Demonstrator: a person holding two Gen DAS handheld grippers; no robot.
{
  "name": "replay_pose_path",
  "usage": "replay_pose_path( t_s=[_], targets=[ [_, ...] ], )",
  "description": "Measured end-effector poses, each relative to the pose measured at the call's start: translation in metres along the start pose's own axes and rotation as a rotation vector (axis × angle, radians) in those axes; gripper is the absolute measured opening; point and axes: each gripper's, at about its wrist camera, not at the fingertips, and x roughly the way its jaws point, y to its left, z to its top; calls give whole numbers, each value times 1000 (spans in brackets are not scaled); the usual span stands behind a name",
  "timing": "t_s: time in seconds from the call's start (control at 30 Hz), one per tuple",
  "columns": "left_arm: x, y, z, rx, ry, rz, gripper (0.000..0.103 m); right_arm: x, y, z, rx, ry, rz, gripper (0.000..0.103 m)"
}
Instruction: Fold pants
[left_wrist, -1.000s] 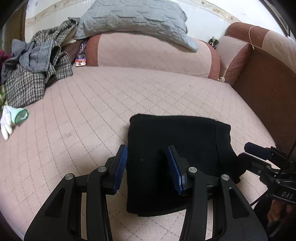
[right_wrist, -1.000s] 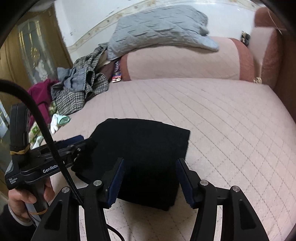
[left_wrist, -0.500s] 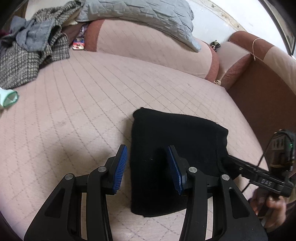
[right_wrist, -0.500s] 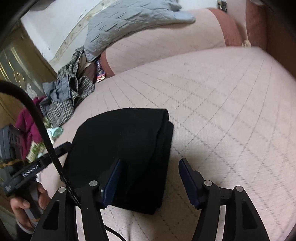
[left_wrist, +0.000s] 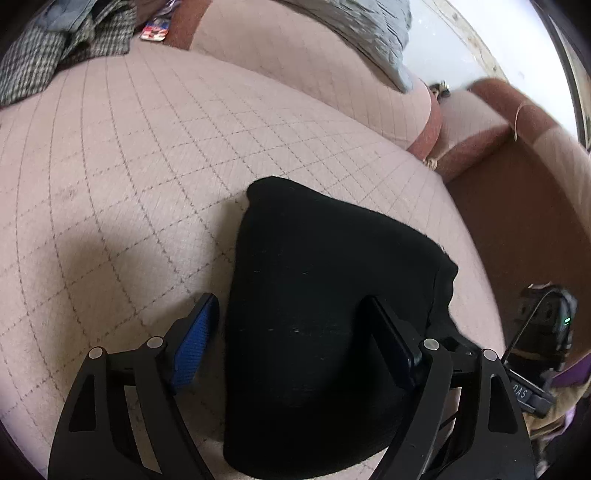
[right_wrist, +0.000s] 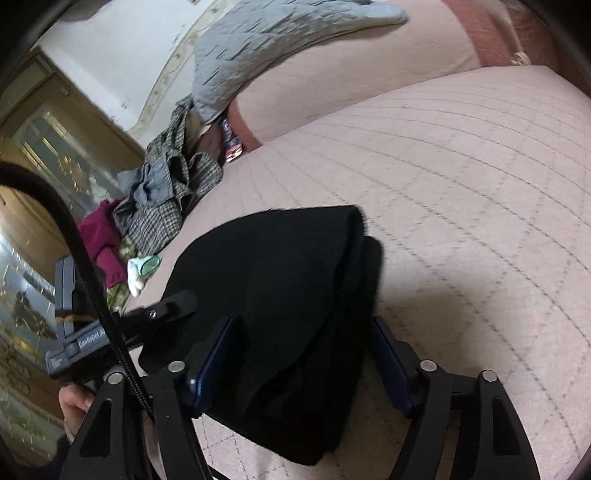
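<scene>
Both grippers have been lowered twd the folded black fabric pants (left_wrist: 325, 314); left gripper (left_wrist: 295, 332) jaws were just spread wide, released, pants between them but unpressed. Right gripper (right_wrist: 306, 354) straddles the folded edge; grip can't be told. Pants lie on pink quilted bed (left_wrist: 129, 166).

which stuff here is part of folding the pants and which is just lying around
Job:
black pants, folded on the bed
left gripper
right gripper

Lying about:
checked clothes pile
grey quilt
maroon garment
</scene>
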Motion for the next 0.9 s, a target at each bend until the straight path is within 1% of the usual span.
replay_pose_path(
  t_s=[0.03,0.07,0.1,0.17,0.23,0.27,0.3,0.33,0.4,0.5,0.6,0.7,0.73,0.77,0.8,0.83,0.87,0.9],
  targets=[
    [1,-3,0,17,5,-7,82,0,3,0,-12,-7,-13,55],
    [1,-8,-1,34,9,-15,79,-2,5,0,-19,-14,-14,51],
    [-1,-13,-2,55,-6,4,75,-4,8,0,-27,-20,-14,45],
    [-9,-17,-2,89,-31,13,63,-9,18,3,-49,-33,-27,41],
    [-21,-16,3,88,-62,2,59,-14,30,8,-92,-46,-42,40],
    [-30,-14,10,76,-80,-15,59,-17,37,11,-122,-58,-48,40],
    [-36,-13,15,78,-93,-15,59,-19,41,15,-139,-68,-47,40],
    [-41,-13,21,89,-105,-5,59,-20,46,21,-145,-80,-38,40],
    [-53,-10,36,127,-131,38,59,-18,54,33,-142,-88,-11,40],
    [-59,5,55,122,-145,79,59,-5,74,52,-181,-94,-3,40],
    [-51,24,71,99,-144,117,59,18,88,67,-200,-93,6,40],
    [-31,44,72,76,-116,150,59,48,85,75,-173,-63,8,41],
    [-18,51,72,65,-75,185,59,61,81,76,-161,-43,-5,42],
    [-6,58,72,58,-33,220,59,75,77,75,-165,-22,-38,42],
    [1,62,70,56,-19,233,60,84,72,72,-181,-5,-81,42],
    [2,65,68,50,-33,234,65,100,65,68,-198,22,-137,45],
    [1,67,67,39,-52,222,66,102,61,67,-185,12,-104,45],
    [1,67,67,34,-50,218,66,101,55,66,-151,-1,-76,46]
  ],
)
